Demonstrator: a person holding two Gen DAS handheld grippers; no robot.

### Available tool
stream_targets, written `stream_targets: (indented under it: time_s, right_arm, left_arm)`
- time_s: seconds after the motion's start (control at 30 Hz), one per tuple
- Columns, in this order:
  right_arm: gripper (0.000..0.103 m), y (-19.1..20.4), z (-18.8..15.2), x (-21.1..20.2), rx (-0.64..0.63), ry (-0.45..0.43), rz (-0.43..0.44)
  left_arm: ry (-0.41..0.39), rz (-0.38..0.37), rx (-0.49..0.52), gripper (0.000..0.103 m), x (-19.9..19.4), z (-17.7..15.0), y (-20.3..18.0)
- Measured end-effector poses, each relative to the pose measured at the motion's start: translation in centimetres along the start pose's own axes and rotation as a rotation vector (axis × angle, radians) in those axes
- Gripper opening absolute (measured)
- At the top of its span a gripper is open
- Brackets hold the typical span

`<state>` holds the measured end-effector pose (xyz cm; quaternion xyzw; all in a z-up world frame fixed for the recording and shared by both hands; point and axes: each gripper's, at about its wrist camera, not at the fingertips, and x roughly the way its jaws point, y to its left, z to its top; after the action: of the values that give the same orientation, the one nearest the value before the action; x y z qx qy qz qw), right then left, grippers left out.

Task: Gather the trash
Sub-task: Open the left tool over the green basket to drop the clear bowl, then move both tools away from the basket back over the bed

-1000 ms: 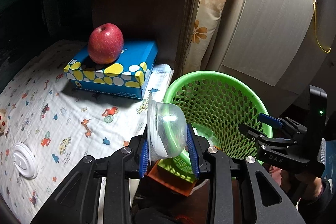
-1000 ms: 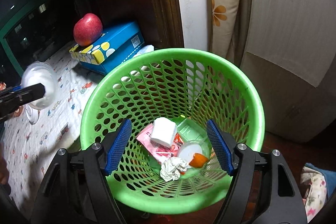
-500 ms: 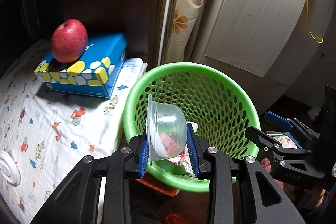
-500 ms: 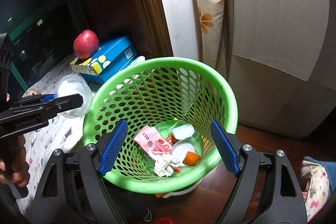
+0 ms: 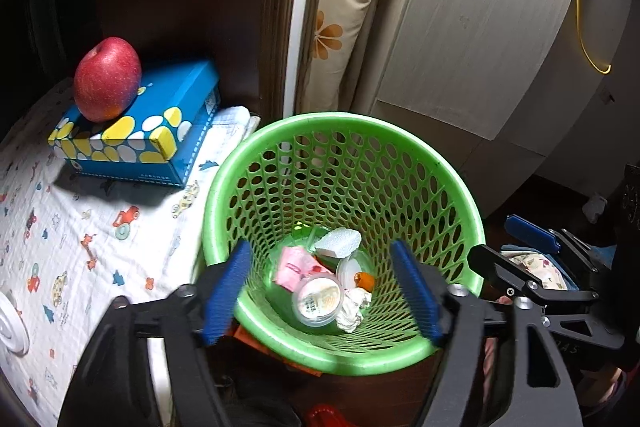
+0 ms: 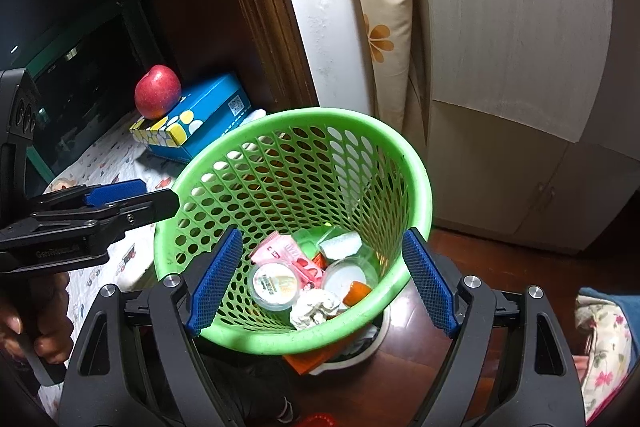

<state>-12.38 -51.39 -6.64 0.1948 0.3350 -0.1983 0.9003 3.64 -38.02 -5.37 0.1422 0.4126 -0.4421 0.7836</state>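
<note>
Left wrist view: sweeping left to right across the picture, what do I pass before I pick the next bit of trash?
White round disc at the left edge → red apple → blue tissue box → green basket → right gripper → yellow cable.

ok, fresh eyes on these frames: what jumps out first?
The bright green mesh basket fills the centre of both views, with a clear plastic cup, a pink wrapper and crumpled paper at its bottom. Left of it, a red apple sits on a blue spotted tissue box, on a cartoon-print cloth.
</note>
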Motion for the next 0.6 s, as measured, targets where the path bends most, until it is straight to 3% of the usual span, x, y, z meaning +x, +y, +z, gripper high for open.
stream_targets:
  time_s: [0.27,0.6]
  right_arm:
    - [0.082,1.2,0.0,0.0,-0.017,-0.002,0.019]
    - [0.083,4.9,0.3,0.4,-0.079,-0.001,0.068]
  left_arm:
    - [-0.045,0.062,-0.019,0.094,-2.0,-0.3,2.0]
    - [-0.088,0.168,-0.106,0.096,-5.4,-2.3,6.8]
